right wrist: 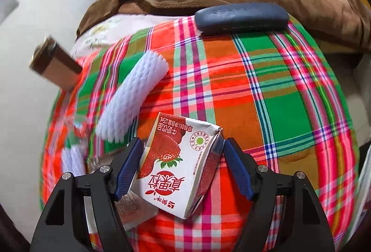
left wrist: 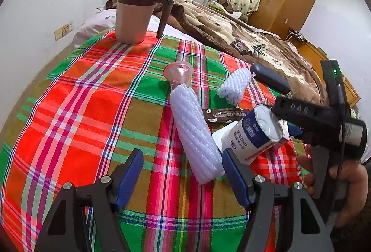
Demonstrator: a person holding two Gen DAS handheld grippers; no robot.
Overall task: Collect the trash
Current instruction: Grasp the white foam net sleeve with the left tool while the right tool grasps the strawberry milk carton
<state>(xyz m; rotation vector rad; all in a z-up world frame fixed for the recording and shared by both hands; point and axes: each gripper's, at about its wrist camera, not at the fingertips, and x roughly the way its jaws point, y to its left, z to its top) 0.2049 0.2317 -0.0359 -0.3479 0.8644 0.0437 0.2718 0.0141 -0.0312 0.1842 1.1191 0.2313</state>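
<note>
A small strawberry milk carton (right wrist: 176,170) lies tilted between my right gripper's (right wrist: 183,143) fingers; the jaws stand wide and the pads are just off its sides. From the left wrist view the same carton (left wrist: 252,133) shows its blue-and-white side, resting on a flat white wrapper (left wrist: 219,136). My left gripper (left wrist: 182,154) is open and holds nothing; the near end of a long white foam net (left wrist: 194,129) lies just ahead of its right finger. A second foam net (left wrist: 234,85), a pink plastic cup (left wrist: 178,73) and a brown wrapper (left wrist: 222,114) lie beyond.
A brown-and-beige lidded mug (left wrist: 134,13) stands at the far left of the plaid tablecloth (left wrist: 92,112). A dark glasses case (right wrist: 241,17) sits at the far edge. Behind is a bed with a brown blanket (left wrist: 231,27). A hand (left wrist: 347,182) holds the right tool.
</note>
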